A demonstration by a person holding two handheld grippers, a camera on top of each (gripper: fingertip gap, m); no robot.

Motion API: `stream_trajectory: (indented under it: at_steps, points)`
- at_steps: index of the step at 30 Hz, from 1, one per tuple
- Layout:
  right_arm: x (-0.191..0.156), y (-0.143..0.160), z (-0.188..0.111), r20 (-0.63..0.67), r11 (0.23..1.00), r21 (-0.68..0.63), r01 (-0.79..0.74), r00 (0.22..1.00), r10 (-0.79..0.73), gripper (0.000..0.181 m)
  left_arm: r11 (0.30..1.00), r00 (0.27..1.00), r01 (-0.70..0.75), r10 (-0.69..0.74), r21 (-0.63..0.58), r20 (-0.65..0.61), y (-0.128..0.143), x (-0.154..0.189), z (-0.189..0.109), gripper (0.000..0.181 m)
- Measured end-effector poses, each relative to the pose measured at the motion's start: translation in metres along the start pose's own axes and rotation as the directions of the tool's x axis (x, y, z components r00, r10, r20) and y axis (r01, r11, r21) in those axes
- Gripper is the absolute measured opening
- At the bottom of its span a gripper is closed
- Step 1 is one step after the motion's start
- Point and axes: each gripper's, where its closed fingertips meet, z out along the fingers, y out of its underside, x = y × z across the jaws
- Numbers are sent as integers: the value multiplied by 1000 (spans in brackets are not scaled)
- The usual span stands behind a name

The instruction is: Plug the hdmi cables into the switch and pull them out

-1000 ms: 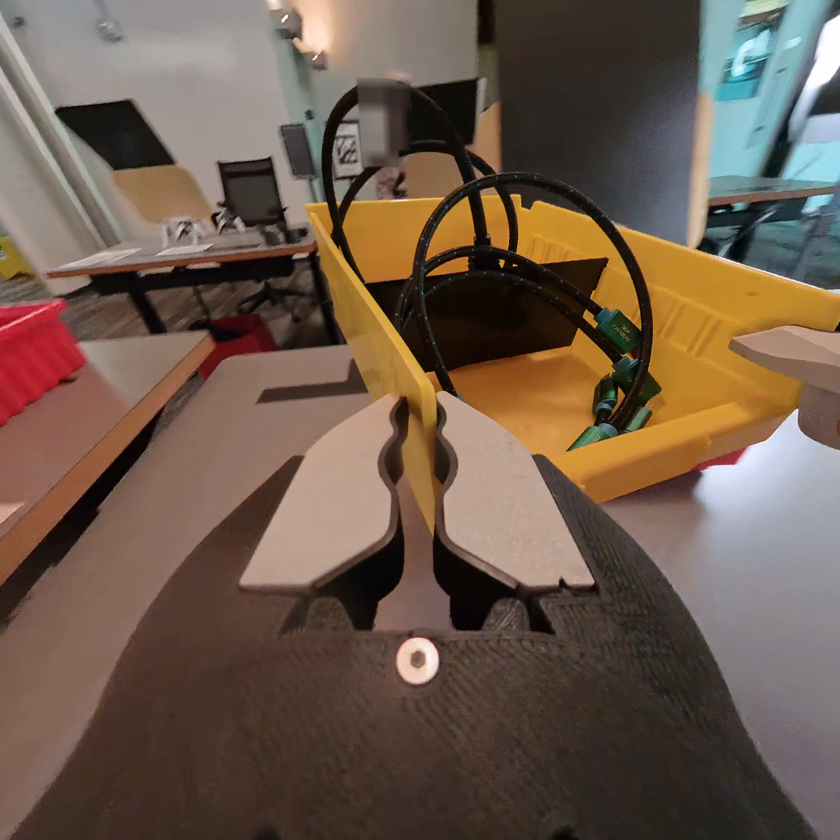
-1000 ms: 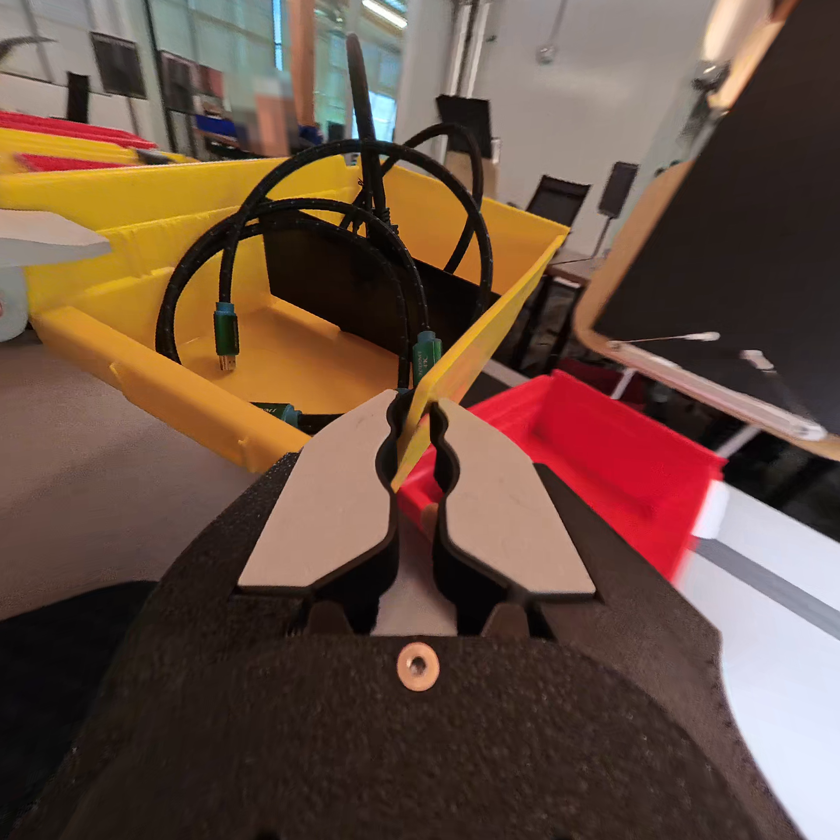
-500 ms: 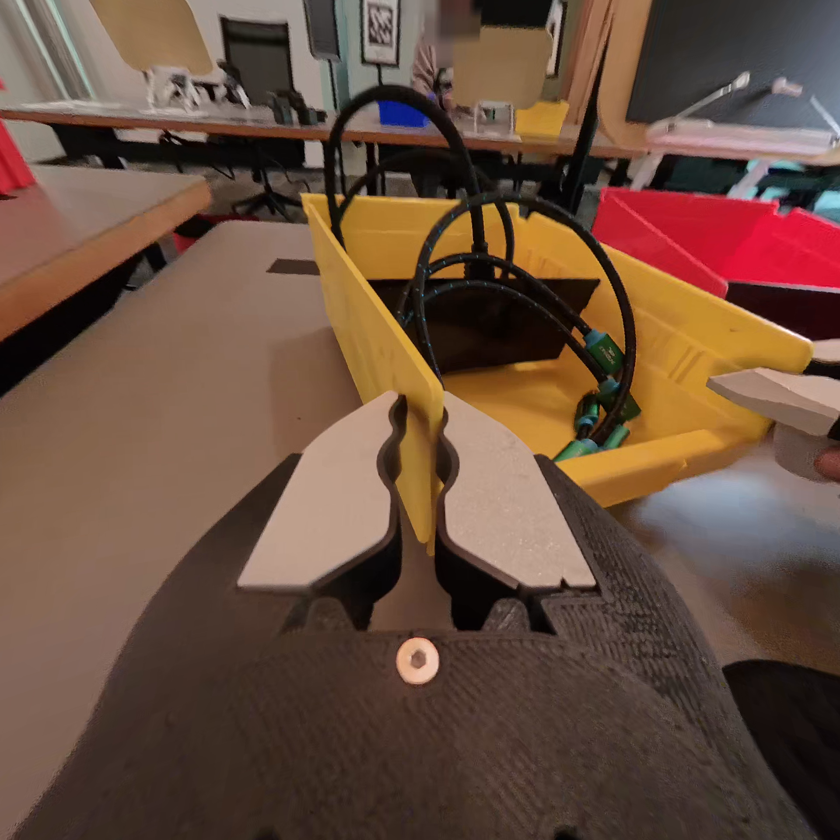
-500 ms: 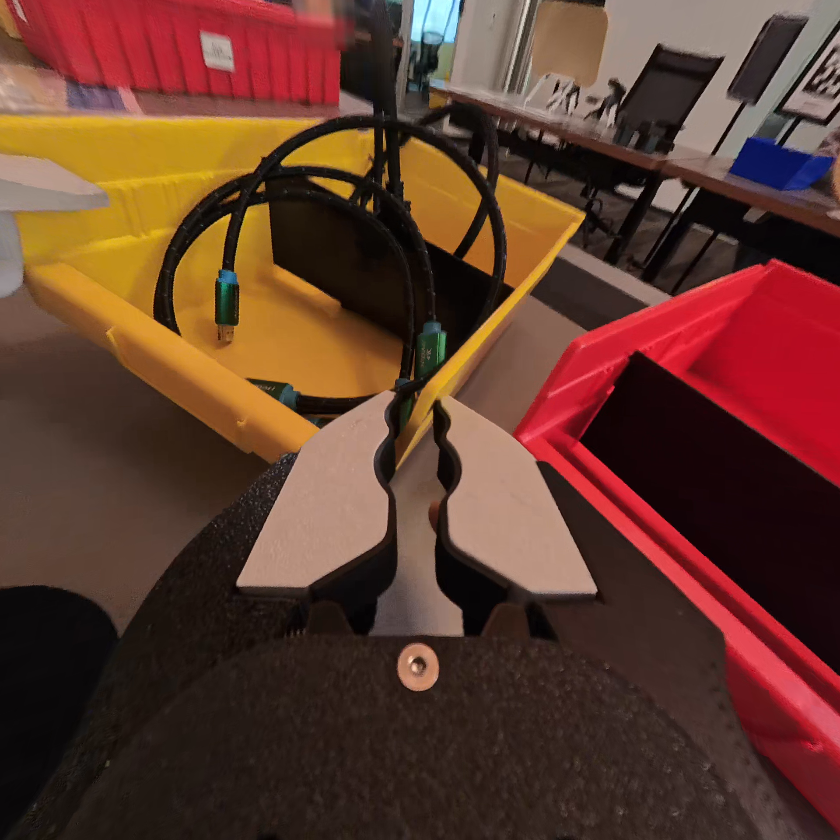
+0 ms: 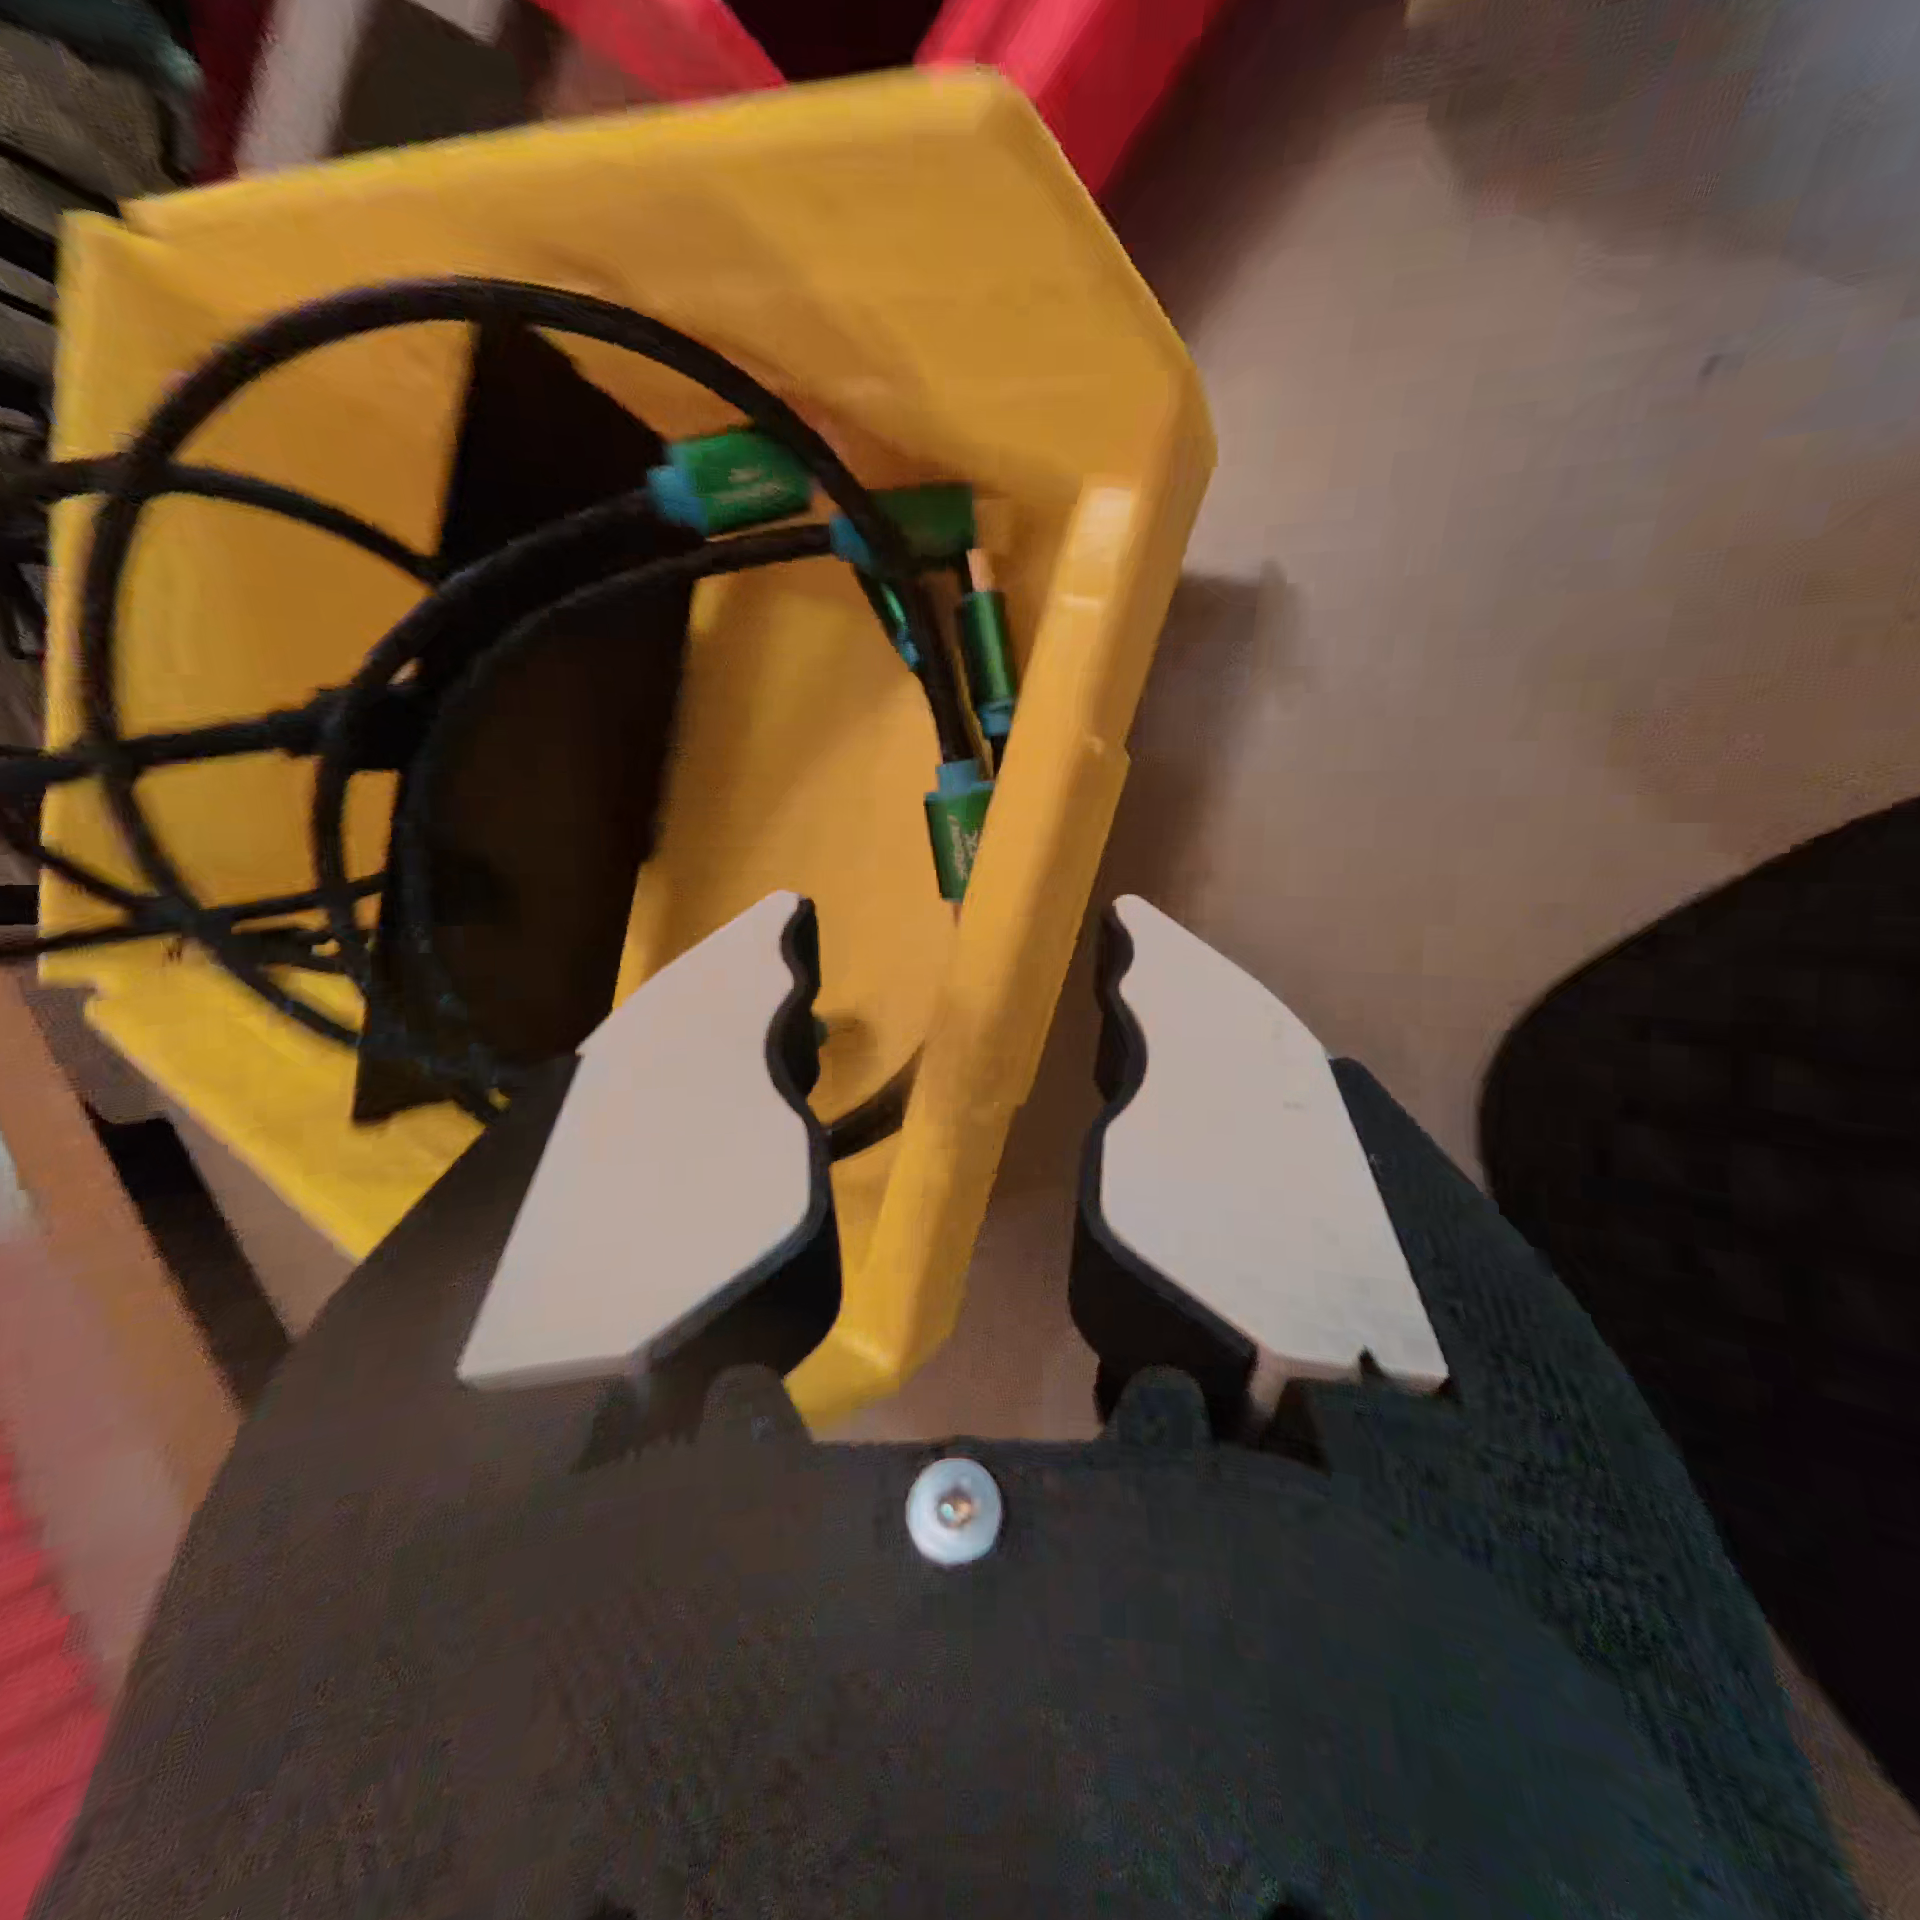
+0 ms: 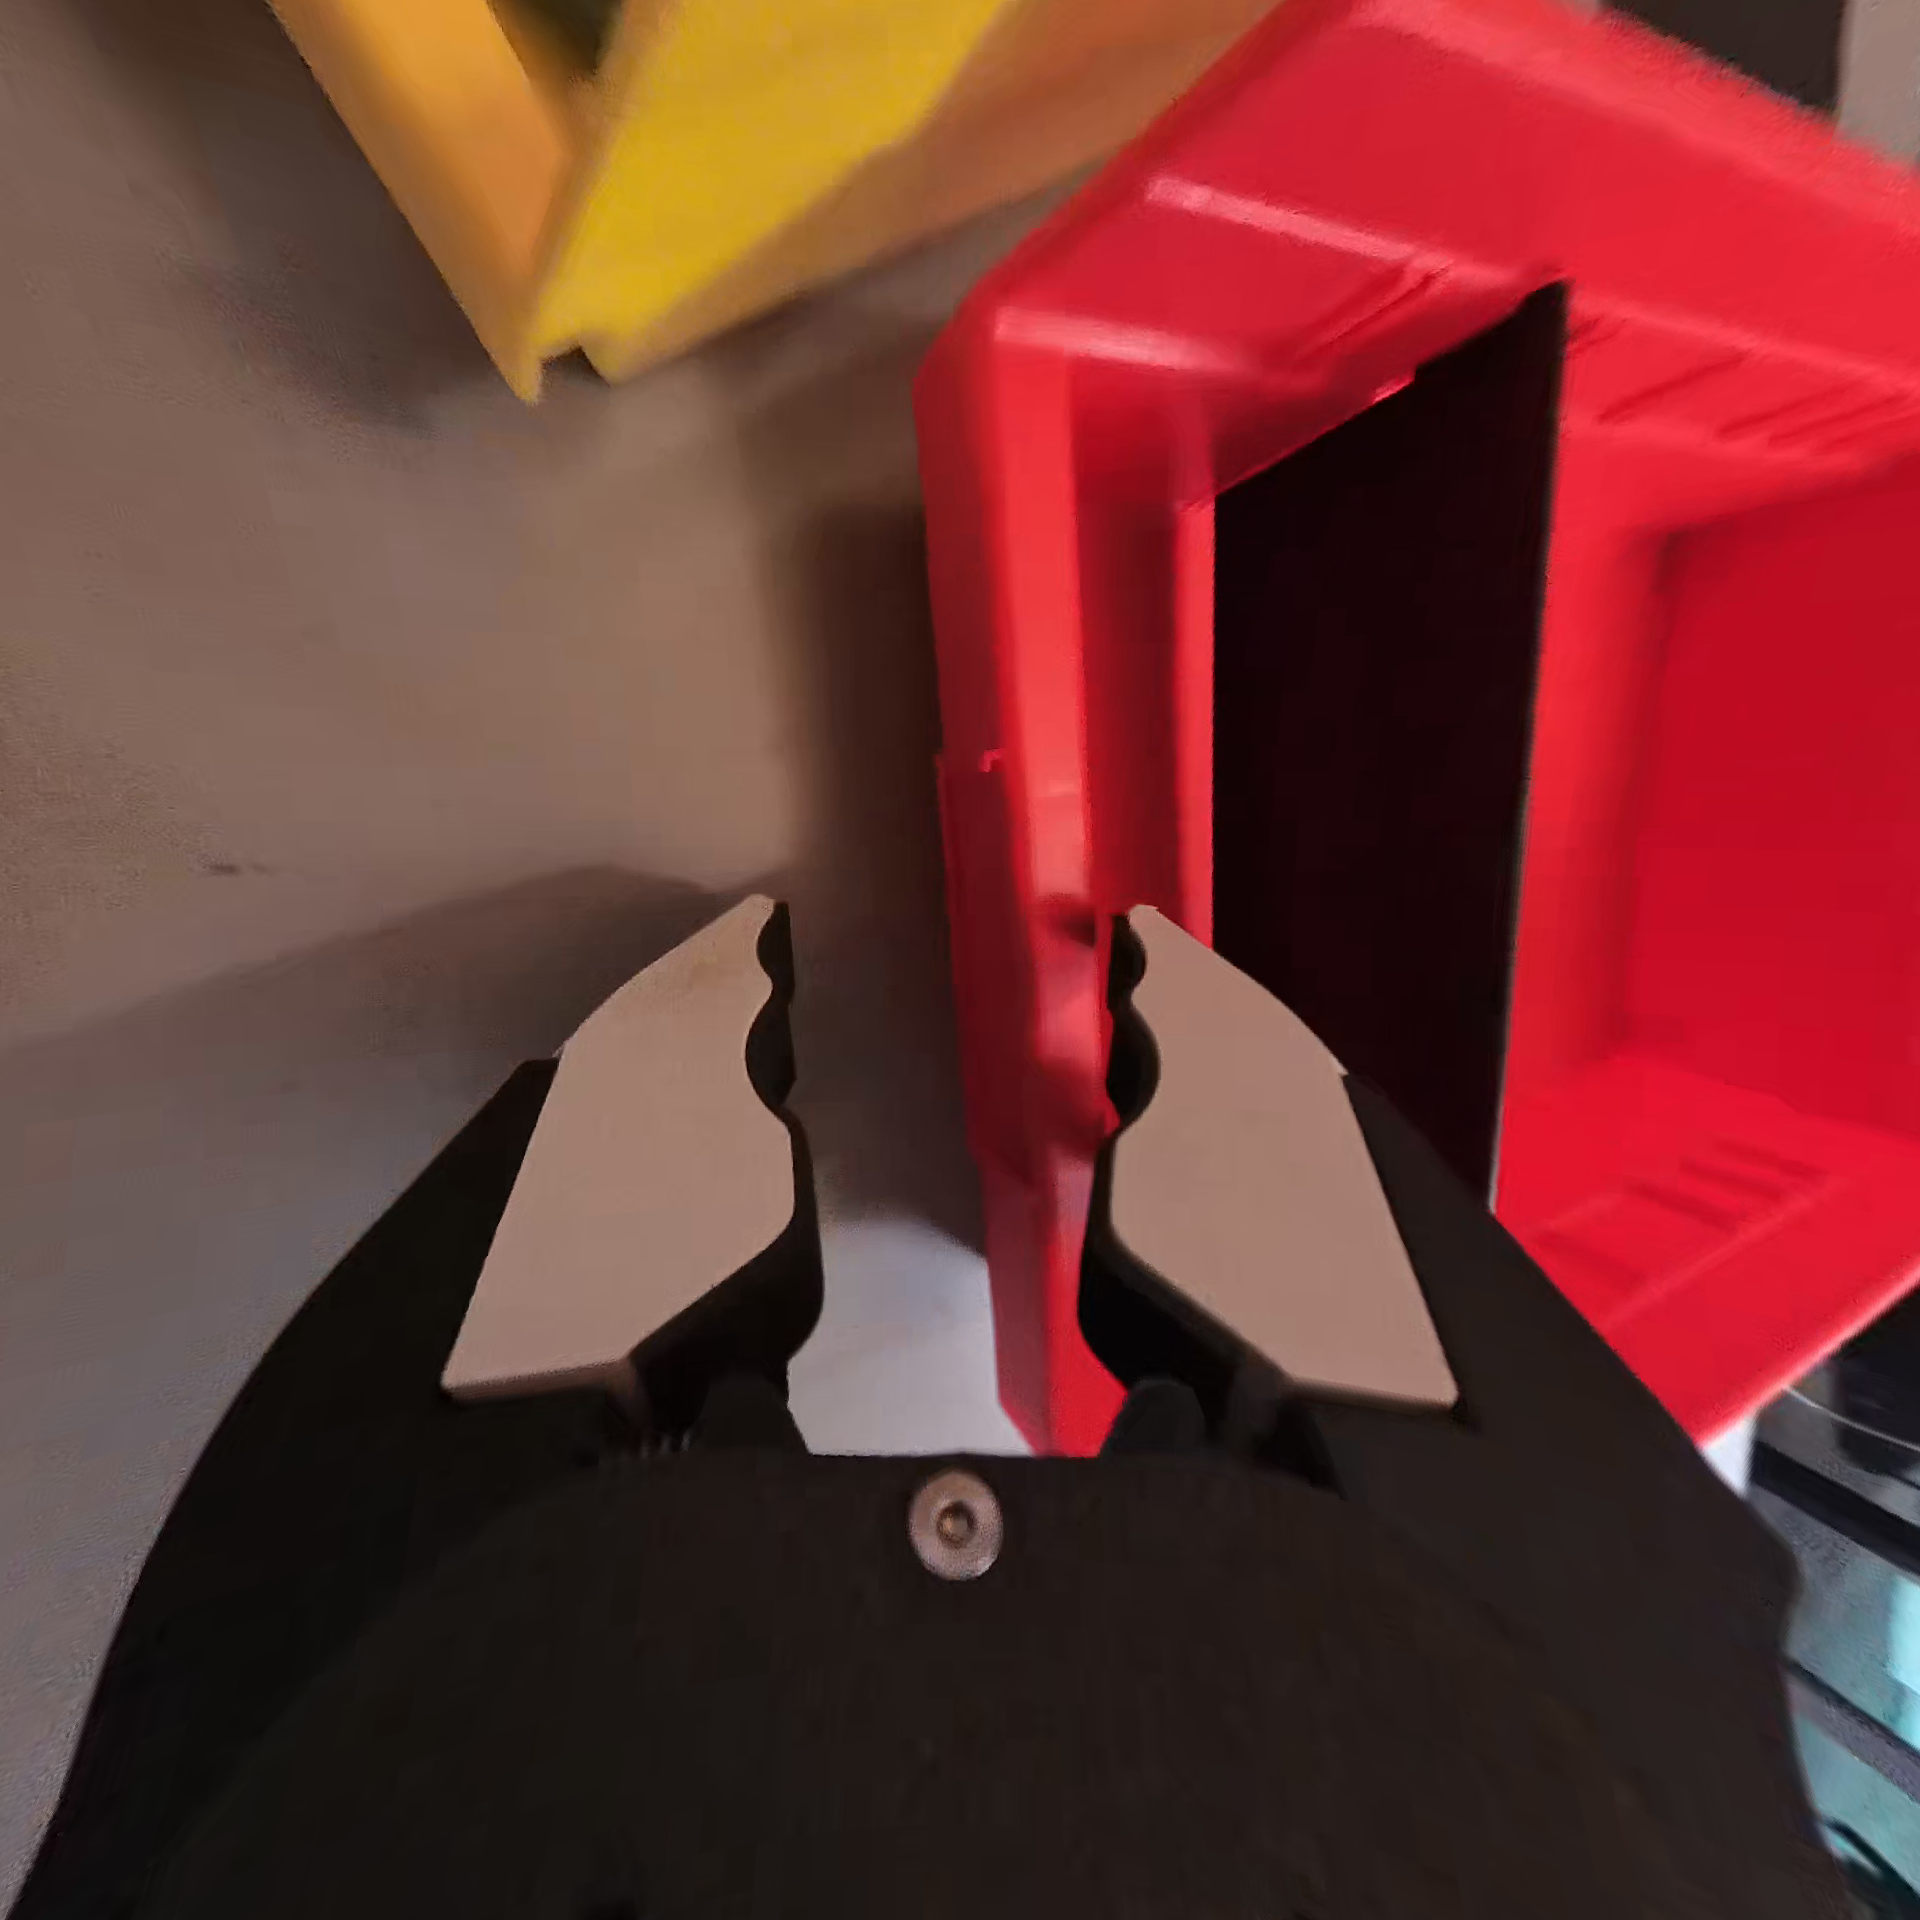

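A yellow bin (image 5: 727, 239) rests on the grey table and holds several black braided HDMI cables (image 5: 436, 644) with green plugs (image 5: 738, 488). A black divider (image 5: 540, 707) stands inside it. My left gripper (image 5: 954, 914) is open, its jaws standing on either side of the bin's low front wall (image 5: 1049, 790) without gripping it. My right gripper (image 6: 951, 920) is open over the table, with the rim of a red bin (image 6: 1049, 727) between its jaws near the right finger. The yellow bin's corner also shows in the right wrist view (image 6: 727, 177). No switch is in view.
The red bin (image 6: 1714, 831) has a black divider (image 6: 1371, 727) and sits right of the yellow bin. Red bins (image 5: 1039, 62) also lie beyond the yellow bin. A dark rounded shape (image 5: 1745, 1195) lies on the table (image 5: 1558, 520) at the right. Bare table (image 6: 364, 675) lies left. Tip to tip, the grippers are about 20 cm apart.
Both grippers have opened and let go of the yellow bin's side walls. The bin has gone from lifted to resting on the table. Both cameras now look steeply down, and the right gripper has shifted to the red bin.
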Motion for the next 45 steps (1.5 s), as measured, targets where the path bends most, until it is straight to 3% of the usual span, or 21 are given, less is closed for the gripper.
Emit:
stream_trajectory:
  at_steps: [1, 4, 5, 6, 12, 20, 25, 32, 35, 38, 42, 45]
  points:
    - [3, 4, 11, -21, 999, -43, 26, 999, -27, 58, 996, 998, -60, 59, -65, -13, 1, 3, 16, 50]
    - [14, 12, 26, -76, 997, -73, 21, 997, -26, 31, 974, 983, -122, 92, -193, -160, 5, 17, 47, 38]
    - [13, 15, 22, -61, 997, -77, -2, 998, -2, 31, 971, 972, -133, 89, -196, -219, 4, 24, 50, 27]
    - [11, 20, 17, -51, 997, -79, -2, 999, -2, 31, 974, 969, -130, 85, -188, -231, 0, 24, 52, 27]
    - [-4, 64, -19, -96, 997, -60, -43, 995, 38, 32, 989, 977, -64, 35, -131, -212, -12, 19, 62, 26]
    - [-16, 163, -61, -167, 983, -140, -121, 981, 97, 33, 996, 979, -33, 17, -77, -205, -18, 13, 69, 26]
    - [3, 219, -70, -207, 970, -204, -133, 974, 90, 32, 997, 981, -33, 17, -76, -192, -21, 5, 76, 26]
    - [56, 268, -61, -265, 952, -227, -206, 954, 143, 33, 997, 984, -29, 16, -76, -178, -23, -15, 88, 26]
    - [73, 261, -66, -309, 945, -139, -295, 920, 241, 42, 998, 991, -16, 8, -60, -132, -21, -31, 94, 31]
    - [82, 222, -85, -309, 918, 121, -379, 864, 397, 44, 998, 991, 59, -57, 12, -124, -27, -40, 88, 38]
    - [85, 165, -112, -157, 729, 502, -466, 780, 606, 40, 959, 977, 201, -182, 197, -112, -50, -65, 54, 37]
    - [82, 144, -114, -83, 607, 642, -468, 745, 662, 37, 861, 920, 388, -382, 328, -85, -56, -110, 23, 39]
